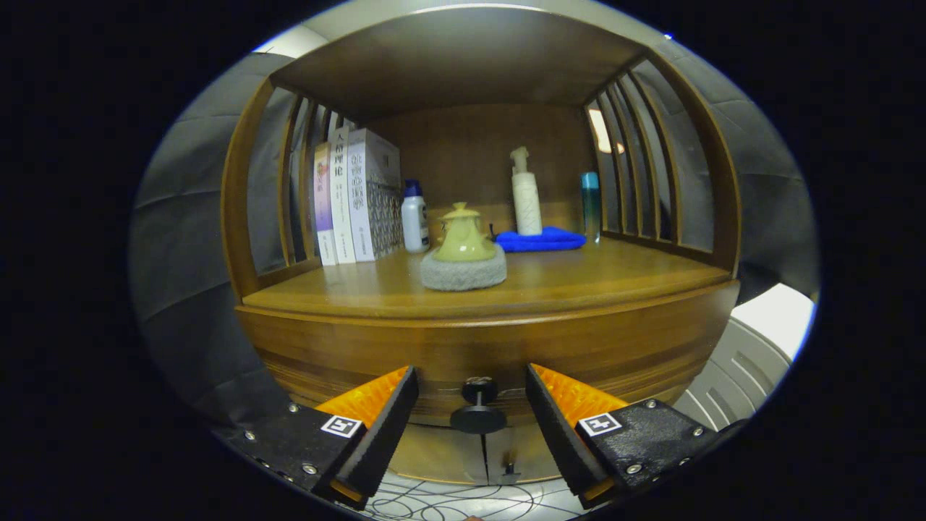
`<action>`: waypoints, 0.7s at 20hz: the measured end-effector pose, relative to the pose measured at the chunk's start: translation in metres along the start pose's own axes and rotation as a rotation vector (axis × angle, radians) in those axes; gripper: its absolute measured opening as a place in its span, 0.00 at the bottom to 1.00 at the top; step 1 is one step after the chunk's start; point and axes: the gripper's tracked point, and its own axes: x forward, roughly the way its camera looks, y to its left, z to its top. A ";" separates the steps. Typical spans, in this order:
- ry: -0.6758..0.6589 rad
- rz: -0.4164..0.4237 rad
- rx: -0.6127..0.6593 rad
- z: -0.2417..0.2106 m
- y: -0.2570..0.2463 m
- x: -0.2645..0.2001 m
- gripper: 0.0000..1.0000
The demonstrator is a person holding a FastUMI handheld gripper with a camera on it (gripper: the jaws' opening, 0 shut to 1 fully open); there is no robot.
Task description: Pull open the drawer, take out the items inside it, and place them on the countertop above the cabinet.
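- Gripper view: we are holding the gripper with its fingers spread wide, gripping nothing; the drawer knob is sitting between them, touching neither.
- The drawer is sitting closed under the countertop.
- On the countertop we are seeing a yellow pot resting on a grey pad, with books, bottles and a blue cloth behind.

Grey padded booth walls flanked the frame's left and right; cables lay on pale floor at bottom centre.
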 end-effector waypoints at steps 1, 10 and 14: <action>-0.026 -0.021 -0.015 0.016 -0.013 -0.013 0.93; -0.218 -0.025 0.008 0.177 -0.045 -0.102 0.93; -0.245 -0.011 -0.090 0.212 -0.036 -0.132 0.93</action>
